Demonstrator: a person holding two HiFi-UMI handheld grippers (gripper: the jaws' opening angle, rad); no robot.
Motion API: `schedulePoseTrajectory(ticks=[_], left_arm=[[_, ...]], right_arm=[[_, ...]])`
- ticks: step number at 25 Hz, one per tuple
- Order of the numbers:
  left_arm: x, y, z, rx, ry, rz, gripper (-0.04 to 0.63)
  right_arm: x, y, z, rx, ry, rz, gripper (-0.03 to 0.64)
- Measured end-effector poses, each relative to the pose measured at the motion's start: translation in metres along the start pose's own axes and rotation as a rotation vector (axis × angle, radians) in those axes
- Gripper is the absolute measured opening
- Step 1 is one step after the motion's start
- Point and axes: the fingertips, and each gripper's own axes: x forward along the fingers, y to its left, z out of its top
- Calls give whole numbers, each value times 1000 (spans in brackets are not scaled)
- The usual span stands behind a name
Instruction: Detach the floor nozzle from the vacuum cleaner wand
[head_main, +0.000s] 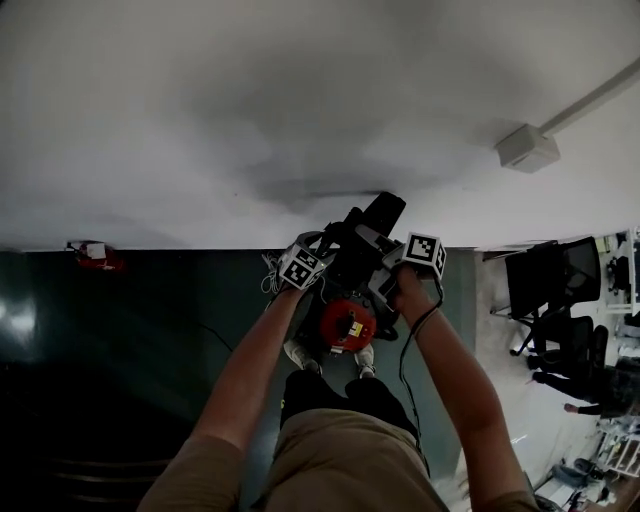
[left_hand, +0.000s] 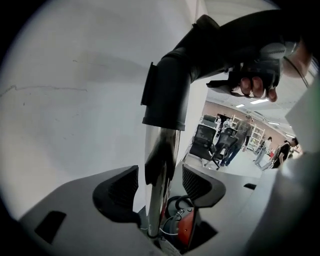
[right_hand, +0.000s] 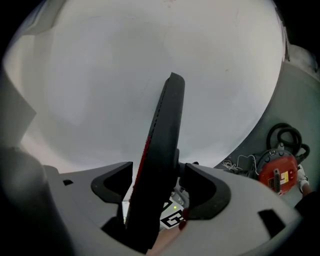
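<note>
The wand (left_hand: 159, 160) is vanishing at its foot behind the left gripper (left_hand: 160, 172). The nozzle (right_hand: 161, 150) is running off the right gripper view's bottom edge. Distant people (left_hand: 245, 136) are showing too small to make out.

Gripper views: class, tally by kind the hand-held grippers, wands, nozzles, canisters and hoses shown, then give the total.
Hand-held grippers: 2 (left hand-held gripper, right hand-held gripper)
Wand: 1
Nozzle: 1
Canister: 1
Hose: 1
Total: 6
</note>
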Motion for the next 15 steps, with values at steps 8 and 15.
schedulePoseTrajectory(ticks=[8,15], left_arm=[[0,-8,2,-19,-52,39,144],[-11,-51,-7,17,-67,18,146]], right_arm=[[-6,-5,-9,38,42,-23,255],[-48,-17,-36,29,97,-1,247]])
